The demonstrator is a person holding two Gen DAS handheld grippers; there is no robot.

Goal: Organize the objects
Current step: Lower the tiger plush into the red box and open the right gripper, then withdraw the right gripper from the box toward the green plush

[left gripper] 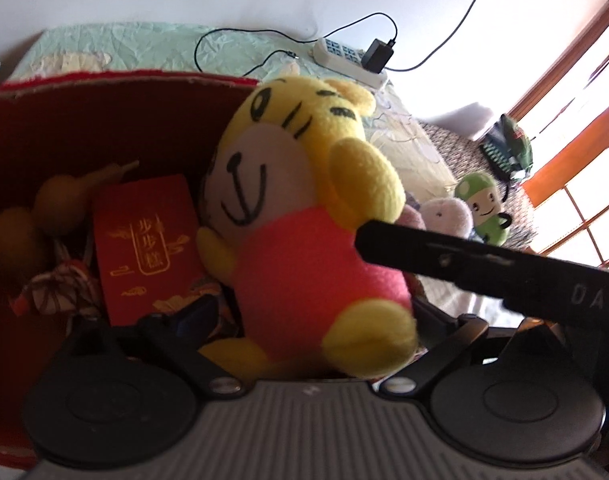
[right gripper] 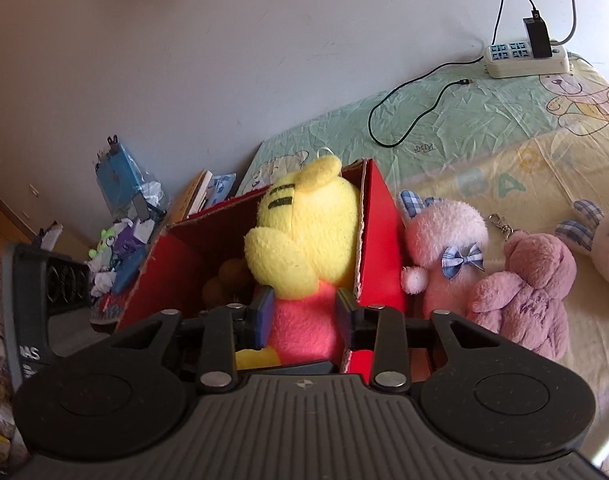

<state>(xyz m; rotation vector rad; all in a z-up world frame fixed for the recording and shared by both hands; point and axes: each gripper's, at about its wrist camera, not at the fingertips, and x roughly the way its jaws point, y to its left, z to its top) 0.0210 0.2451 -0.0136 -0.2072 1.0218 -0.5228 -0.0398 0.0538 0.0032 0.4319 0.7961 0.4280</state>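
Observation:
A yellow tiger plush [left gripper: 304,208] with a pink body sits upright in the right end of a red cardboard box [left gripper: 64,128]. My left gripper [left gripper: 316,314] stands wide open around the plush's feet, its pads clear of the toy. From the right, a black finger [left gripper: 444,256] of my right gripper reaches the plush's side. In the right wrist view my right gripper [right gripper: 304,308] is shut on the pink body of the plush [right gripper: 304,240], seen from behind inside the box [right gripper: 380,240].
The box also holds a red packet with gold print [left gripper: 144,248], brown gourds [left gripper: 60,200] and a patterned cloth [left gripper: 56,292]. Pink plush toys [right gripper: 444,248] and a mauve bear [right gripper: 528,292] lie right of it. A power strip [right gripper: 524,56] sits by the wall.

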